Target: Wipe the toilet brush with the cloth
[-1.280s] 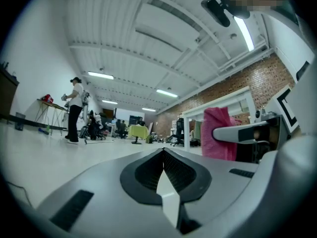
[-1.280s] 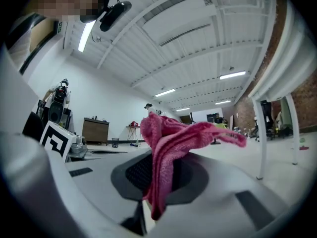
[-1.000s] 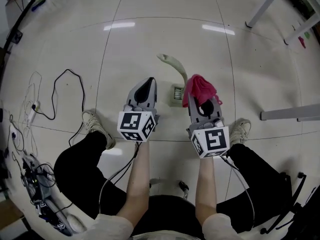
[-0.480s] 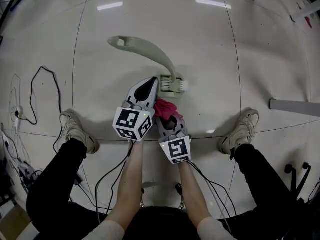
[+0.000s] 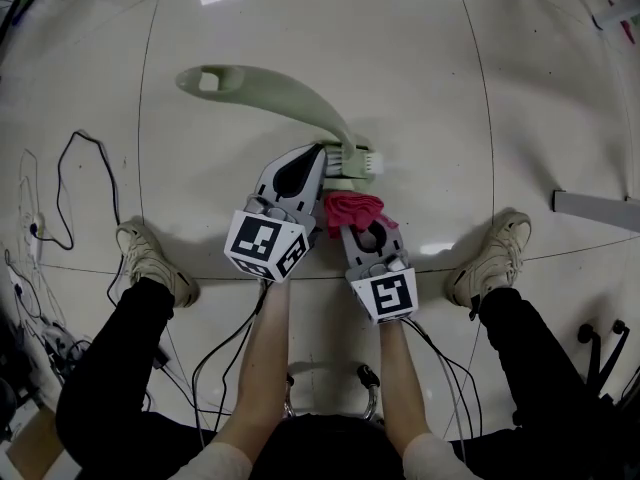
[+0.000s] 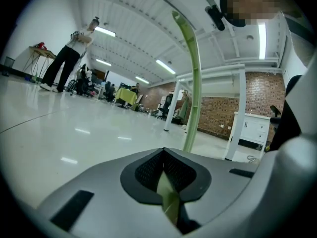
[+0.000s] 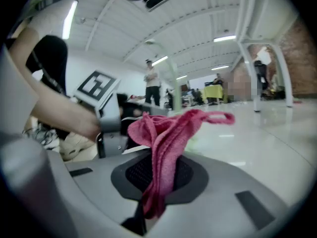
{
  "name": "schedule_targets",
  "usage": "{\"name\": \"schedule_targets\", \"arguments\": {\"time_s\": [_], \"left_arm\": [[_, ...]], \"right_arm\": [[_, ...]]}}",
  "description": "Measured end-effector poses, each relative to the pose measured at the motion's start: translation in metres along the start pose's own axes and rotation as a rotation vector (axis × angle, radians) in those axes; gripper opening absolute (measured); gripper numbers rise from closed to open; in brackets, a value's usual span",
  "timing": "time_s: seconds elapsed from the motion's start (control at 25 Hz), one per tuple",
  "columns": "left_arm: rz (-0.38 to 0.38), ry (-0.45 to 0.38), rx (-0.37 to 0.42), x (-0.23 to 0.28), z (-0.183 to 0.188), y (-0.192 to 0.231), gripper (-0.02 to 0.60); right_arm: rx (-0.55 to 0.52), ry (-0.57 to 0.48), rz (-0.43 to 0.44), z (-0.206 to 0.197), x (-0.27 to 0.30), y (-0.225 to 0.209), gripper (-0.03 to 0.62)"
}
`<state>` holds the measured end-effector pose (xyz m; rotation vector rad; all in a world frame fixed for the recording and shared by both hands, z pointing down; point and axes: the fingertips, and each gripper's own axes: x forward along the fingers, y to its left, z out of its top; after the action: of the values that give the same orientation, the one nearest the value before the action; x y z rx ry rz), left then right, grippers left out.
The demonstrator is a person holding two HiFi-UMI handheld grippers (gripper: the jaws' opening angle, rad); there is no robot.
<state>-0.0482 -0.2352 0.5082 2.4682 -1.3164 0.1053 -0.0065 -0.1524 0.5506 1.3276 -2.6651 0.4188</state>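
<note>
Between the left gripper jaws, a flat sliver of pale green plastic sits pinched tight, the pads pressed together on it. It's the toilet brush, and in the left gripper view its slim handle rises from the jaws in a long curve overhead. The right gripper jaws are clamped on a pink cloth, which is bunched up between the pads with a loose fold flopping forward above them.

From the head view, the left gripper grips the toilet brush low down by the bristled head, and the looped handle end sweeps up and off to the left. The right gripper sits just beside it on the right, both marker cubes facing the camera. The cloth hangs right next to the bristles, though whether it touches them I cannot tell.

Both grippers sit low over a glossy pale tiled floor, between the person's two shoes, left and right. Black cables trail across the tiles at far left. Out in the hall, the left gripper view catches a person standing well away near a table.
</note>
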Motion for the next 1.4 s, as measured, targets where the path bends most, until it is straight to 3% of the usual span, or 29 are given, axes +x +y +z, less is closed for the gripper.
{"name": "schedule_targets", "arguments": {"time_s": [0.16,0.28,0.48,0.64,0.76,0.84,1.0,1.16,1.28,1.4], "left_arm": [[0.004,-0.016,-0.021,-0.002,0.002,0.004,0.006],[0.016,-0.025,-0.038,-0.003,0.002,0.005,0.006],[0.009,-0.017,-0.027,-0.002,0.001,0.004,0.006],[0.010,-0.018,-0.022,-0.002,0.001,0.005,0.006],[0.008,-0.024,-0.035,-0.002,0.001,0.005,0.006],[0.005,-0.028,-0.049,-0.003,0.000,0.005,0.006],[-0.012,-0.013,-0.037,-0.003,0.001,0.005,0.006],[-0.048,0.006,-0.009,-0.002,0.001,0.003,0.006],[-0.053,-0.001,-0.012,-0.003,0.001,0.005,0.006],[-0.046,-0.014,-0.027,-0.005,0.002,0.008,0.005]], "right_arm": [[0.153,-0.067,-0.248,0.005,-0.015,-0.103,0.032],[0.173,-0.076,-0.251,0.015,0.016,-0.135,0.032],[0.230,-0.072,-0.213,0.013,0.023,-0.122,0.032],[0.297,-0.066,-0.238,-0.006,-0.011,-0.097,0.032],[0.272,-0.034,-0.267,-0.011,-0.034,-0.077,0.032],[0.226,-0.021,-0.233,-0.006,-0.038,-0.051,0.032],[0.107,0.035,-0.052,-0.009,-0.012,0.013,0.032],[0.053,0.060,0.073,-0.010,0.019,0.045,0.032],[0.023,0.066,0.105,-0.007,0.032,0.047,0.032],[0.037,0.064,0.070,-0.009,0.027,0.034,0.032]]}}
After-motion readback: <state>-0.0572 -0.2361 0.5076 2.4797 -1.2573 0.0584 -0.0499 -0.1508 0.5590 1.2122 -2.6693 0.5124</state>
